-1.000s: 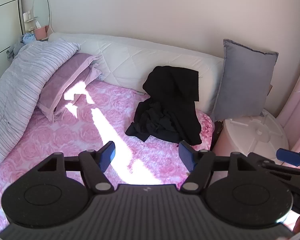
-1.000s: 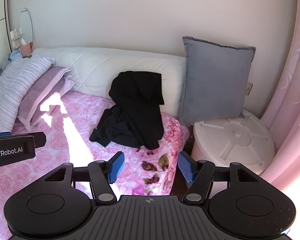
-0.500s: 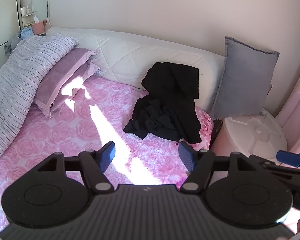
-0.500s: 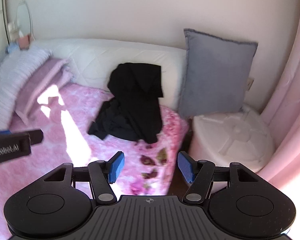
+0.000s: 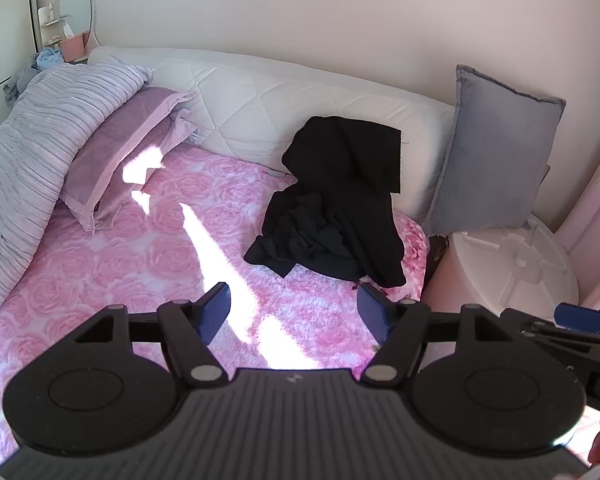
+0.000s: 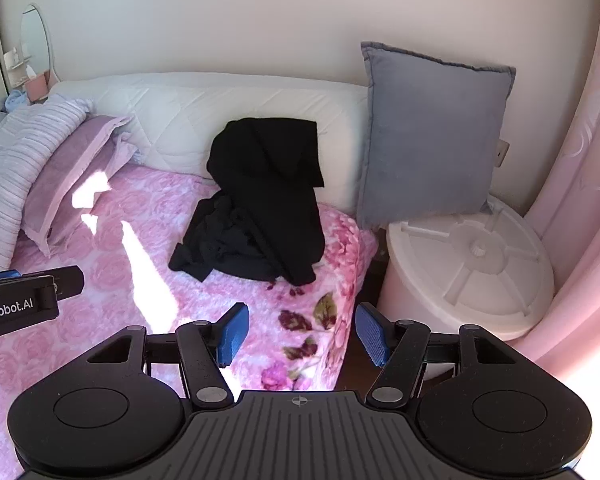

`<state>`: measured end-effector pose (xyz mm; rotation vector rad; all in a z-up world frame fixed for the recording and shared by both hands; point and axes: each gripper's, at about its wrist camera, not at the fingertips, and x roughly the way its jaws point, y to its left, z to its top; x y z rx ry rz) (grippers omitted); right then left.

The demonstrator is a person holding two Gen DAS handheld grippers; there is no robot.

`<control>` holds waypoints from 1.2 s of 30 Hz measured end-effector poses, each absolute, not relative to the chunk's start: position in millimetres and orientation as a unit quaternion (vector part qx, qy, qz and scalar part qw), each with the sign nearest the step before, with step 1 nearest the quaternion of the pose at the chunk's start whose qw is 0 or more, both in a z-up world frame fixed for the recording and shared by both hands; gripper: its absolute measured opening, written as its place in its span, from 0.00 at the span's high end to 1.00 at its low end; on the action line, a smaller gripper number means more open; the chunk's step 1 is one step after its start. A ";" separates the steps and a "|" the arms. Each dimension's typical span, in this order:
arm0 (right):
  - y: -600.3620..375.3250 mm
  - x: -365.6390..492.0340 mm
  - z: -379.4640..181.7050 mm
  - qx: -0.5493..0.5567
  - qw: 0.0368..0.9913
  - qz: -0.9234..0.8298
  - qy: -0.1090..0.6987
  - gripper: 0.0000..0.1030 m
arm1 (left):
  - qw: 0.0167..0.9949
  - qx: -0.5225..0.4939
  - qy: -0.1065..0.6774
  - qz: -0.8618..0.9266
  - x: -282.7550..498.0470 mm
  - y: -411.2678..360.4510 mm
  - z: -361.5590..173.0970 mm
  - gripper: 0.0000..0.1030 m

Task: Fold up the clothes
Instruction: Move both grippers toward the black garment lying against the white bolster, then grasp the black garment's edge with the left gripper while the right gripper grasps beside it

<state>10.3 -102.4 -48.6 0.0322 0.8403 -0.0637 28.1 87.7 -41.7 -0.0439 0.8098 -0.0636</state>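
Lying crumpled near the head end of the bed (image 5: pixel 112 280), toward its right edge, is a black garment (image 5: pixel 336 208); its upper part rides up against the white quilted headboard cushion (image 5: pixel 260 100) while the rest bunches on the pink rose-patterned blanket. No gripper touches it.

Both grippers hang over the foot-side part of the bed, well apart from the cloth. The left gripper (image 5: pixel 294 312) has its blue-padded jaws spread wide with nothing between them, only blanket and a bright strip of sunlight showing through the gap. The right gripper (image 6: pixel 302 334) also has its jaws spread and empty, positioned over the bed's right edge where darker flowers are printed on the blanket. Each gripper shows at the margin of the other's view.

A grey cushion (image 6: pixel 432 136) stands upright just beyond the bed's right edge at the head end, leaning on the wall beside the headboard cushion. Below it sits a round white plastic tub (image 6: pixel 472 268), next to a pink curtain (image 6: pixel 580 152). Along the bed's left edge lie a mauve pillow (image 5: pixel 112 160) and a striped lilac duvet (image 5: pixel 32 152), bundled. An oval mirror (image 5: pixel 76 0) stands past the head-left corner.
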 end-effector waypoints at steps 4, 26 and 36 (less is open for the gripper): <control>-105.8 21.0 -51.8 0.014 0.913 -0.031 0.407 0.39 | 0.916 -0.021 0.400 -0.027 39.4 84.7 -47.0 0.35; -139.9 136.2 -92.3 -0.001 0.888 0.006 0.460 0.39 | 0.896 -0.024 0.444 0.001 146.6 49.3 -74.7 0.35; -172.2 179.1 -98.1 0.008 0.880 -0.008 0.475 0.39 | 0.885 -0.017 0.465 -0.008 194.2 21.1 -85.8 0.35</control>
